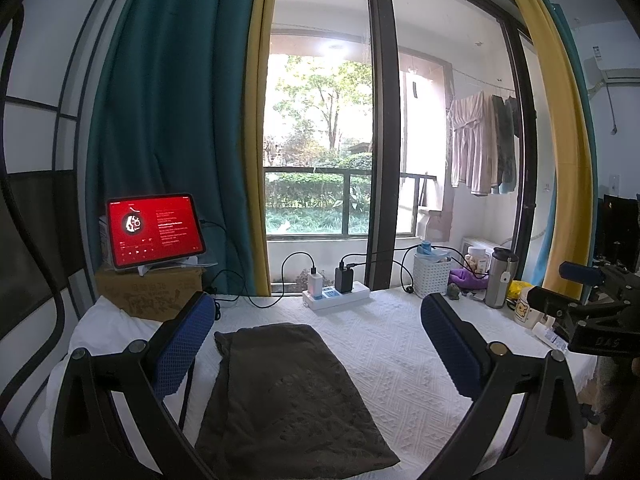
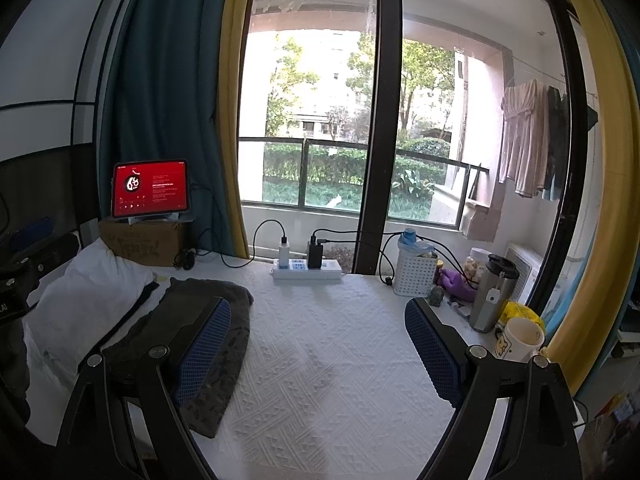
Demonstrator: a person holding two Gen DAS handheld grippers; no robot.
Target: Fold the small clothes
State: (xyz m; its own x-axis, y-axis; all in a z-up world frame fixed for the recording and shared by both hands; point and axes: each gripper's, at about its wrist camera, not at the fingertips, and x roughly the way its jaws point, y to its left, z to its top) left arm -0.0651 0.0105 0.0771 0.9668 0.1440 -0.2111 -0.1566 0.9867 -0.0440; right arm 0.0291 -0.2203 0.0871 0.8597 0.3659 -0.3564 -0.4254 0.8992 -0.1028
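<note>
A small dark grey-brown patterned garment lies folded flat on the white textured table cover. My left gripper is open above it, its blue pads on either side of the garment's far half, holding nothing. In the right wrist view the same garment lies at the left, partly behind the left finger. My right gripper is open and empty over bare cover to the right of the garment. The right gripper's body shows at the right edge of the left wrist view.
A white pillow, a cardboard box and a red-lit tablet stand at the left. A power strip with chargers lies at the back. A white basket, steel flask and mug stand at the right.
</note>
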